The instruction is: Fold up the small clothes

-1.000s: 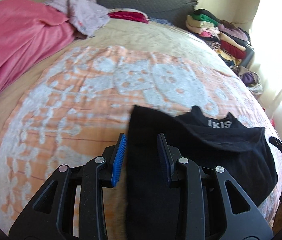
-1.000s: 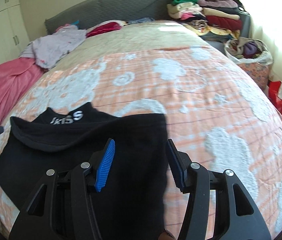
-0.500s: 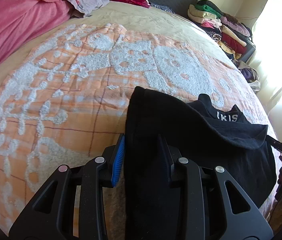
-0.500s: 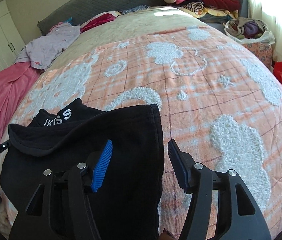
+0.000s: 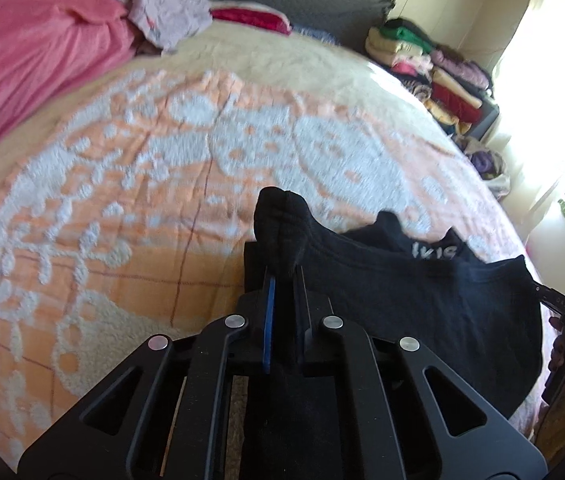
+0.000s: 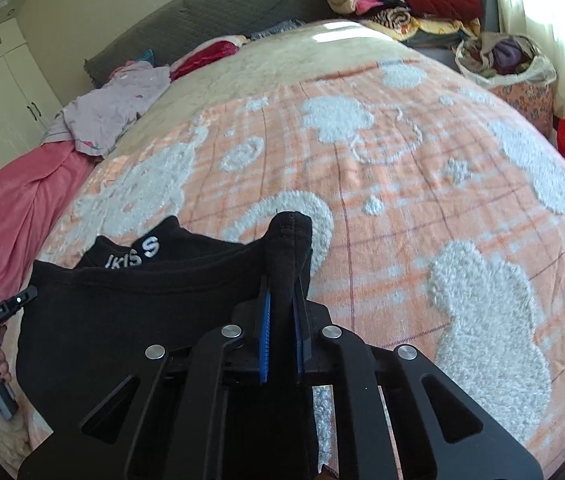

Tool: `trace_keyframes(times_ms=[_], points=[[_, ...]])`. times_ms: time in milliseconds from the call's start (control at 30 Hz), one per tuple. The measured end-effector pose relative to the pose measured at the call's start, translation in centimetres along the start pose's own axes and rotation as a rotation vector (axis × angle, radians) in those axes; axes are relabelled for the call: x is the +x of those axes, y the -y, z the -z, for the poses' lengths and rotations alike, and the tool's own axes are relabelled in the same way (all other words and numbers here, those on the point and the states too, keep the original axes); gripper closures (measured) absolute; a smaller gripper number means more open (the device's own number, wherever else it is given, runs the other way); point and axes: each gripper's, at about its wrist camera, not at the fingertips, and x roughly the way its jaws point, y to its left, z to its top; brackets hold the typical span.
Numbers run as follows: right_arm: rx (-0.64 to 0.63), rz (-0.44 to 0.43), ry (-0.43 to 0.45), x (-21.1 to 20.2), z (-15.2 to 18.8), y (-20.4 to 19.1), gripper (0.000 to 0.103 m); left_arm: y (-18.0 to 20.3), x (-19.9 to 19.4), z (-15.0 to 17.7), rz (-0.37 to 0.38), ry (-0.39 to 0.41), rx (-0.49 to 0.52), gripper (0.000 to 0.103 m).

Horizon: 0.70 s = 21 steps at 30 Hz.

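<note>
Now: L gripper [image 5: 282, 280] clenched on black garment [image 5: 422, 312] corner | R gripper [image 6: 282, 284] clenched on other corner | garment at near edge of bed [image 6: 402, 168], unfolded | fold not begun; est. all left.

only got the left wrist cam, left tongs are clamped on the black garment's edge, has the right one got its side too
Observer: Yes. The right tongs are shut on a bunched-up corner of the black garment, on its right edge, and the fabric pokes up past the tips.
Operator: ok and whats lying past that right edge, cant see it from here
Observer: Only the orange and white bedspread shows to the right of the garment, out to the side of the bed. No other clothes lie on that stretch.
</note>
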Motion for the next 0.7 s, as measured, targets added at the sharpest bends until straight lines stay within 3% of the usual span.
trace_keyframes(times_ms=[200, 500, 600, 700], points=[[-0.025, 0.015, 0.045, -0.2, -1.7, -0.7, 0.095, -0.2, -0.6, -1.0, -0.002, 0.030, -0.003, 0.101], [-0.013, 0.115, -0.028, 3.3, -0.6, 0.2, 0.094, -1.3, 3.2, 0.4, -0.070, -0.047, -0.019, 0.099], [-0.012, 0.134, -0.020, 2.7, -0.1, 0.2, 0.082, -1.2, 2.8, 0.6, -0.082, -0.051, -0.009, 0.094], [-0.005, 0.110, 0.005, 0.9, 0.4, 0.3, 0.076, -0.6, 1.2, 0.6, -0.114, -0.027, 0.027, 0.090]])
